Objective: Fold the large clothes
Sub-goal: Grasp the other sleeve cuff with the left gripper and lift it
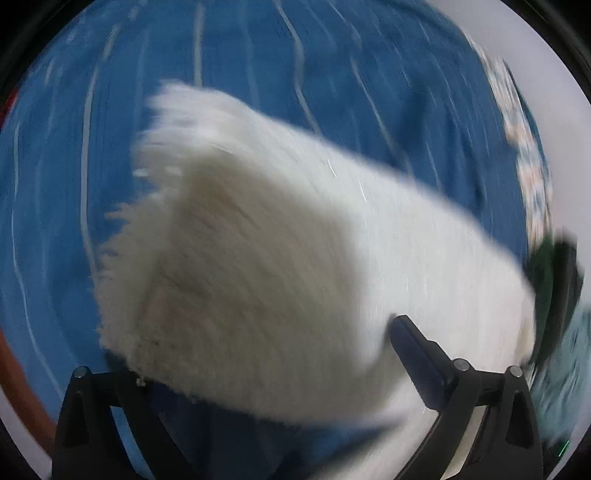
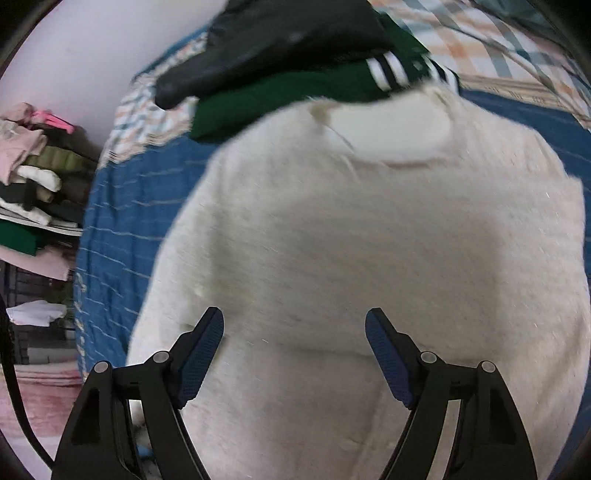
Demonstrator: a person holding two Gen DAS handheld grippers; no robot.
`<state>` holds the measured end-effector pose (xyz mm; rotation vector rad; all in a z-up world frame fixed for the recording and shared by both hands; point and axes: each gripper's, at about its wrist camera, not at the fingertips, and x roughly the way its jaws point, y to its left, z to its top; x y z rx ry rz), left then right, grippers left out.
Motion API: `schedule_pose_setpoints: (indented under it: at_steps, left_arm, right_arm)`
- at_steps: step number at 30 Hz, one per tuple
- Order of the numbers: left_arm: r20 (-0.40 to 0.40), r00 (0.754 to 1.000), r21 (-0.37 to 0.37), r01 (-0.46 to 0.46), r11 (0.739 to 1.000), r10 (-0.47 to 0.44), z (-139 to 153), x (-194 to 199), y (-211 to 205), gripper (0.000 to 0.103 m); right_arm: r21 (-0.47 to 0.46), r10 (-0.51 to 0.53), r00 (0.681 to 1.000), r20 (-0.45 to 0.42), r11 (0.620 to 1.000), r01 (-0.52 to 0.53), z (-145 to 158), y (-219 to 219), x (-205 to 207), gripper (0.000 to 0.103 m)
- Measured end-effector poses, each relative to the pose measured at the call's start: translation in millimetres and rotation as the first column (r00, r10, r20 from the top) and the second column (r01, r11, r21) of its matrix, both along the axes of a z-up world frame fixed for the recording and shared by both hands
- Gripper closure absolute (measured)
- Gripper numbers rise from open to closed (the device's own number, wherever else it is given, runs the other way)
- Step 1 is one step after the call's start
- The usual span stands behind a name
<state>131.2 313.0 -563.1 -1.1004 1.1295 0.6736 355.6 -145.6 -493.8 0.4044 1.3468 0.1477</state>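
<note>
I have a cream fuzzy sweater [image 2: 369,240] lying on the blue striped bedspread [image 2: 122,221], its neckline [image 2: 388,133] pointing away from me toward a dark green garment with white stripes [image 2: 295,96] and a black garment [image 2: 288,33] stacked just beyond it. The sweater's body looks spread fairly flat in the right wrist view.

My right tongs [image 2: 293,354] hang over the lower body of the sweater with the jaws wide apart and nothing between them. My left tongs [image 1: 266,350] are harder to read: the view is badly smeared, one finger [image 1: 413,354] stands clear, and the other is hidden under a fuzzy flap of the sweater [image 1: 258,229] that drapes across it. The jaws look spread, but I cannot tell whether the hidden finger has any cloth pinched.

I judge this to be early in the fold, a sleeve or side edge being turned over the body. Next I would want the left view to settle, then confirm what that flap is before committing. The right tongs should drop to the hem or side seam and close on a single layer; the pile is thick and may slip or bunch.

At the left, a shelf of folded clothes [image 2: 33,177] stands beside the bed.
</note>
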Motion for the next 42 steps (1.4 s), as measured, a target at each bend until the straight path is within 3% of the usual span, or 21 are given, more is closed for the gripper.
schedule_pose_setpoints:
  at_steps: [1,2,3,4,6,7,10,11,14,15,17,19,21,22,23,24,27,30,37,42]
  left_arm:
    - [-0.011,1.000,0.047,-0.025,0.999,0.026,2,7,12,0.021]
    - [-0.028,0.999,0.089,-0.031,0.996,0.033,6,15,15,0.041]
    - [-0.043,0.999,0.133,-0.023,0.991,0.029,8,24,28,0.068]
    - [-0.044,0.999,0.173,0.000,0.985,0.007,11,36,40,0.080]
    - [-0.042,0.999,0.237,0.044,0.971,-0.035,22,57,56,0.085]
    - [-0.037,0.998,0.276,0.068,0.959,-0.060,30,68,64,0.086]
    - [-0.007,0.989,0.368,0.143,0.919,-0.151,60,101,81,0.087]
    - [0.003,0.983,0.393,0.168,0.904,-0.184,70,112,83,0.087]
    - [0.006,0.959,0.465,0.249,0.850,-0.284,103,140,68,0.088]
    - [-0.006,0.946,0.499,0.283,0.819,-0.323,114,146,58,0.088]
    - [-0.048,0.924,0.569,0.338,0.750,-0.379,131,157,40,0.088]
    - [-0.093,0.896,0.646,0.386,0.659,-0.434,154,169,17,0.088]
    - [-0.119,0.869,0.695,0.418,0.585,-0.479,175,167,-8,0.088]
    - [-0.125,0.860,0.709,0.426,0.562,-0.495,182,168,-17,0.089]
    - [-0.135,0.849,0.724,0.436,0.535,-0.511,188,169,-27,0.089]
    - [-0.143,0.833,0.740,0.448,0.501,-0.534,196,170,-42,0.089]
    - [-0.153,0.801,0.762,0.468,0.447,-0.578,213,170,-77,0.089]
    - [-0.164,0.764,0.778,0.489,0.394,-0.624,223,174,-124,0.089]
    - [-0.145,0.658,0.771,0.543,0.333,-0.739,241,183,-255,0.090]
    - [-0.095,0.557,0.692,0.633,0.347,-0.825,226,198,-369,0.090]
  right_arm:
    - [-0.005,0.006,1.000,-0.011,1.000,-0.006,-3,0,-2,0.023]
    - [-0.006,0.013,1.000,-0.017,1.000,-0.013,-6,1,-2,0.024]
    - [-0.003,0.019,1.000,-0.019,1.000,-0.019,-7,4,-3,0.025]
    - [0.016,0.030,0.999,-0.020,0.999,-0.030,-12,10,-1,0.026]
    - [0.042,0.034,0.999,-0.024,0.999,-0.033,-10,10,0,0.027]
    - [0.067,0.036,0.999,-0.021,0.997,-0.035,-16,19,5,0.034]
    - [0.127,0.016,0.998,-0.055,0.992,-0.009,-35,41,24,0.072]
    - [0.154,-0.002,0.997,-0.078,0.988,0.014,-48,51,33,0.078]
    - [0.119,0.015,0.987,-0.158,0.993,0.004,-80,82,47,0.086]
    - [0.083,0.021,0.982,-0.187,0.997,-0.005,-92,91,51,0.087]
    - [0.038,0.010,0.980,-0.199,0.999,-0.003,-90,96,54,0.088]
    - [-0.055,0.037,0.981,-0.189,0.997,-0.049,-72,101,53,0.085]
    - [-0.258,0.057,0.988,-0.143,0.962,-0.093,-50,103,45,0.063]
    - [-0.360,0.058,0.991,-0.119,0.928,-0.098,-39,102,39,0.038]
    - [-0.422,0.057,0.994,-0.095,0.902,-0.092,-29,97,31,0.023]
    - [-0.435,0.053,0.995,-0.087,0.896,-0.086,-24,93,27,0.022]
    - [-0.489,0.031,0.997,-0.068,0.870,-0.061,-12,73,12,0.022]
    - [-0.481,0.002,0.999,-0.042,0.876,-0.022,-5,47,1,0.022]
    - [-0.394,-0.091,0.995,-0.041,0.917,0.068,7,-44,-22,0.022]
    - [-0.368,-0.201,0.978,-0.058,0.915,0.166,9,-146,-48,0.022]
